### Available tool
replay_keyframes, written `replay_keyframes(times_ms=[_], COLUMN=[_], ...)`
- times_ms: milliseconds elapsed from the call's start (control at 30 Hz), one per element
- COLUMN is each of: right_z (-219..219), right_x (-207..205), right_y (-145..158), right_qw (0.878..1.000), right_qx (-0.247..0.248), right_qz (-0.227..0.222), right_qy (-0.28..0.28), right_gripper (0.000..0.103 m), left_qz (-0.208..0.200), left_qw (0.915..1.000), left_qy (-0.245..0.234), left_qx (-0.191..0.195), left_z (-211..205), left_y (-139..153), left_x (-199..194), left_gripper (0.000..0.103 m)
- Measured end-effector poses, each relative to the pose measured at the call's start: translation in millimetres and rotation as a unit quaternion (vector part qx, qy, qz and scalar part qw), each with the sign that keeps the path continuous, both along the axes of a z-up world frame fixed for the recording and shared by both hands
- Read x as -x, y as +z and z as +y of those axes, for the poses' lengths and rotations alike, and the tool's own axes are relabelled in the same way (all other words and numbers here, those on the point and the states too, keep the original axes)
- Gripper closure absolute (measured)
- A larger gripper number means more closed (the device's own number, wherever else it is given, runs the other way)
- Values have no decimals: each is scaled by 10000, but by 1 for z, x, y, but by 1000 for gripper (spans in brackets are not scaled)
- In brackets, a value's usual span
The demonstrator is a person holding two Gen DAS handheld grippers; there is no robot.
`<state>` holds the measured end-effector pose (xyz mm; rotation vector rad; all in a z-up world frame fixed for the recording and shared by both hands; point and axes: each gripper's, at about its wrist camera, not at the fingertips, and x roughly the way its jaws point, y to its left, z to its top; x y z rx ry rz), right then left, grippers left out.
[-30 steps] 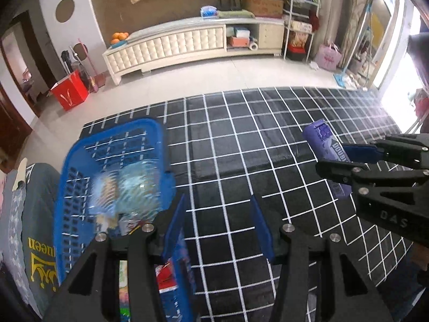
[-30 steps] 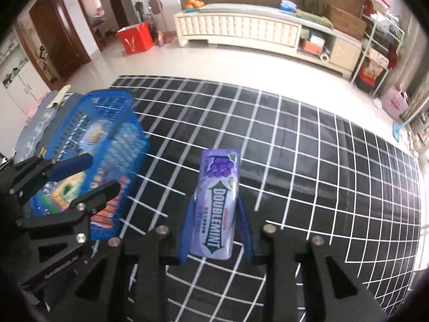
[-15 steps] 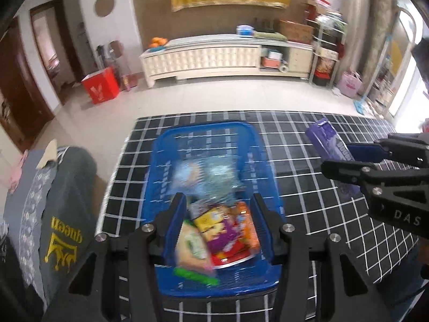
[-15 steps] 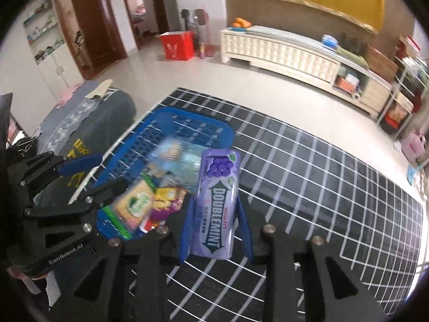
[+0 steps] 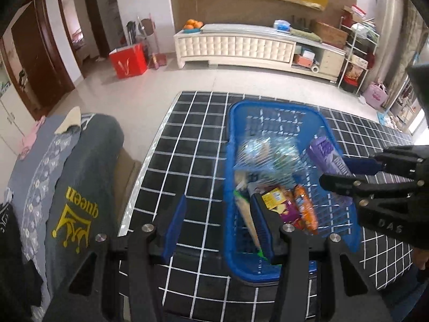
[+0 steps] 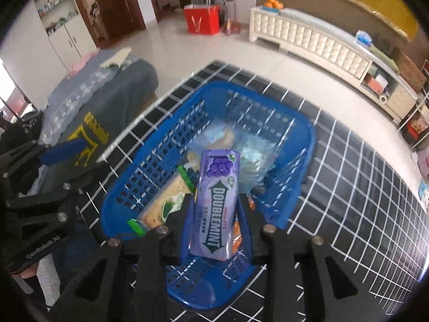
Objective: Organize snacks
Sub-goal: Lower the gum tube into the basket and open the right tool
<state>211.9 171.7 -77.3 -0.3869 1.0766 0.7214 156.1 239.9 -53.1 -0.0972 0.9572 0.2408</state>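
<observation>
Starting at your left: your left gripper [image 5: 217, 222] is spread wide with nothing in it, its right finger [image 5: 261, 226] dipping inside the blue basket [image 5: 278, 107] and its left one out over the checked tablecloth [image 5: 187, 139]. Swing it carelessly and that finger could hook the mesh wall and drag the basket toward the table edge. Moving right, your right gripper [image 6: 215, 230] is clamped on the purple Doublemint pack [image 6: 215, 201], held above the basket's heap — a green-ended cracker packet [image 6: 166, 204] and a clear crinkled bag [image 6: 252, 158]. Release from this height and the pack may glance off that slippery heap, perhaps toward the rim.
</observation>
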Motion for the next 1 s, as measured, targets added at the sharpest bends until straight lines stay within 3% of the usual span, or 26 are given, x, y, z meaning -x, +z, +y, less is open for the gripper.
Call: replay_keyframes(times_ms=[333, 533, 667, 933, 1000], right_z=[16, 23, 34, 35, 32], right_x=[-11, -7, 6, -5, -4], right_y=[-54, -63, -71, -67, -63], right_qw=[9952, 9919, 9853, 9830, 9835], right_qx=[931, 1257, 1705, 1797, 1764], right_qz=[276, 174, -121, -282, -338], right_qy=[-155, -42, 19, -266, -230], right_gripper=[67, 67, 67, 67, 62], left_qz=[210, 283, 365, 389, 377], left_qw=[9992, 9987, 9985, 9985, 9985], left_qy=[-155, -226, -238, -198, -177], left_qx=[298, 356, 325, 326, 357], left_z=[0, -6, -7, -1, 0], left_y=[-36, -47, -55, -61, -60], left_x=[-7, -14, -16, -14, -13], left_gripper=[56, 56, 56, 56, 56])
